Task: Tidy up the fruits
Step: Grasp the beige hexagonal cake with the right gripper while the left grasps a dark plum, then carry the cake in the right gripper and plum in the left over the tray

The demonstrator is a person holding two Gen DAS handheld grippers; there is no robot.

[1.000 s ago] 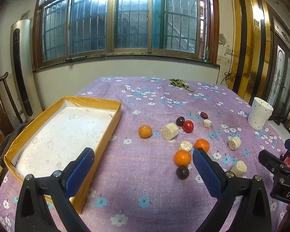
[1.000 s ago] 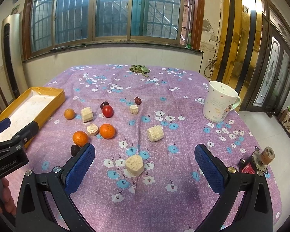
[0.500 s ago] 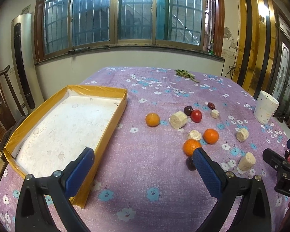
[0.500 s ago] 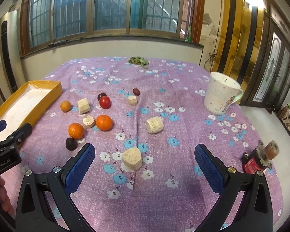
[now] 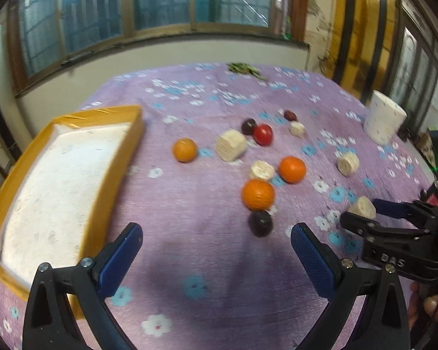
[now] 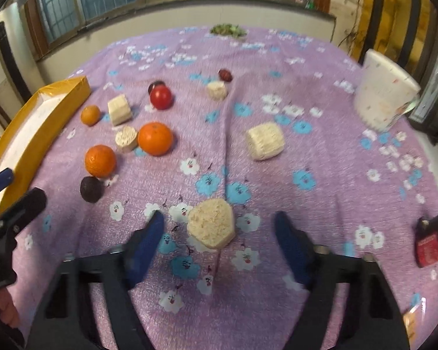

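Fruits lie on a purple flowered tablecloth. In the left wrist view: three oranges (image 5: 257,194), a red tomato (image 5: 263,134), a dark plum (image 5: 260,223) and several pale cut chunks (image 5: 230,145). A yellow tray (image 5: 20,213) with a white floor sits at left. My left gripper (image 5: 216,245) is open and empty, low over the cloth just short of the plum. My right gripper (image 6: 219,233) is open, its fingers on either side of a pale chunk (image 6: 211,223) without touching it. The same chunk shows in the left wrist view (image 5: 363,207).
A white mug (image 6: 384,96) stands at the right edge of the table. A small red and black object (image 6: 430,240) lies near the right edge. Green leaves (image 6: 227,29) lie at the far side. The tray rim (image 6: 38,134) is left of the fruits.
Both grippers have dropped lower and moved forward toward the fruit. The right gripper now straddles the nearest pale chunk. The left one has closed in on the dark plum.
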